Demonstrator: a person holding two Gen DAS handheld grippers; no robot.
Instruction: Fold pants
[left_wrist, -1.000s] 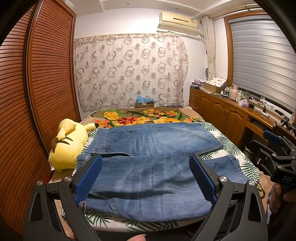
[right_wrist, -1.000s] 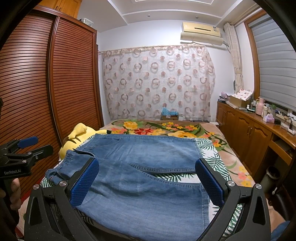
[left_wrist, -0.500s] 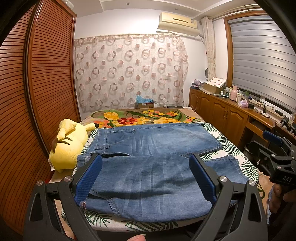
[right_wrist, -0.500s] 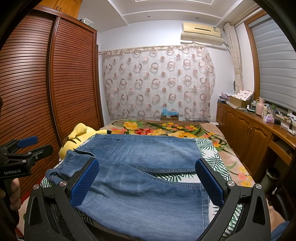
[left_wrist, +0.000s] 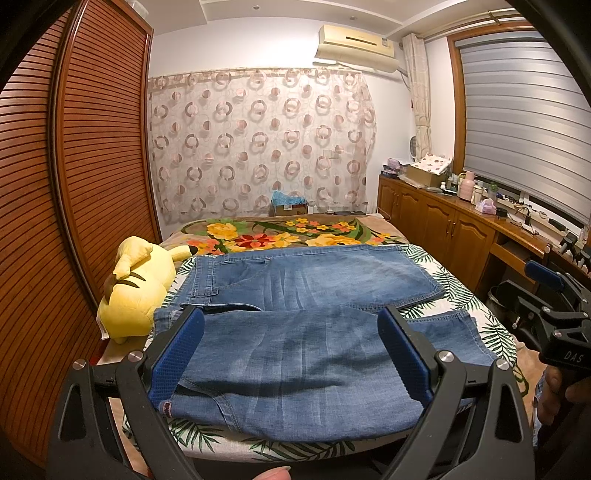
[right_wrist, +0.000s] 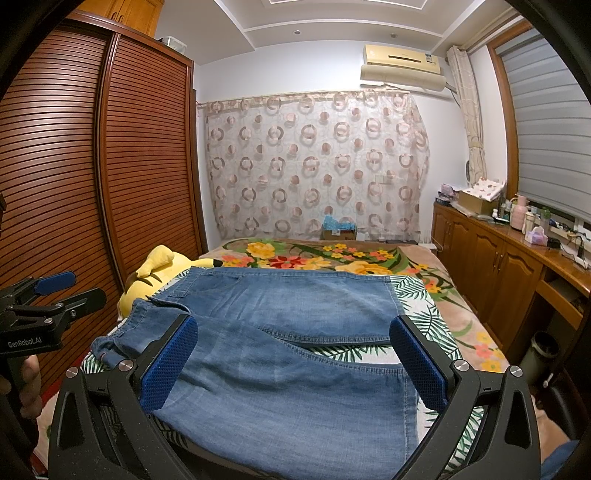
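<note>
Blue denim pants (left_wrist: 295, 354) (right_wrist: 280, 369) lie spread flat across the bed, waist at the left, the two legs running right and splayed apart. My left gripper (left_wrist: 291, 343) hovers open above the near leg by the bed's front edge, with nothing between its blue pads. My right gripper (right_wrist: 291, 354) is open as well, held over the near leg further right, its pads empty. Each gripper shows at the edge of the other's view: the right gripper (left_wrist: 546, 295), the left gripper (right_wrist: 44, 299).
A yellow plush toy (left_wrist: 136, 291) lies at the bed's left edge beside the waistband. The bed (left_wrist: 461, 299) has a leaf and flower print cover. A slatted wooden wardrobe (left_wrist: 74, 184) stands left. Wooden cabinets (left_wrist: 443, 229) with clutter line the right wall. A dark bin (right_wrist: 539, 354) stands on the floor.
</note>
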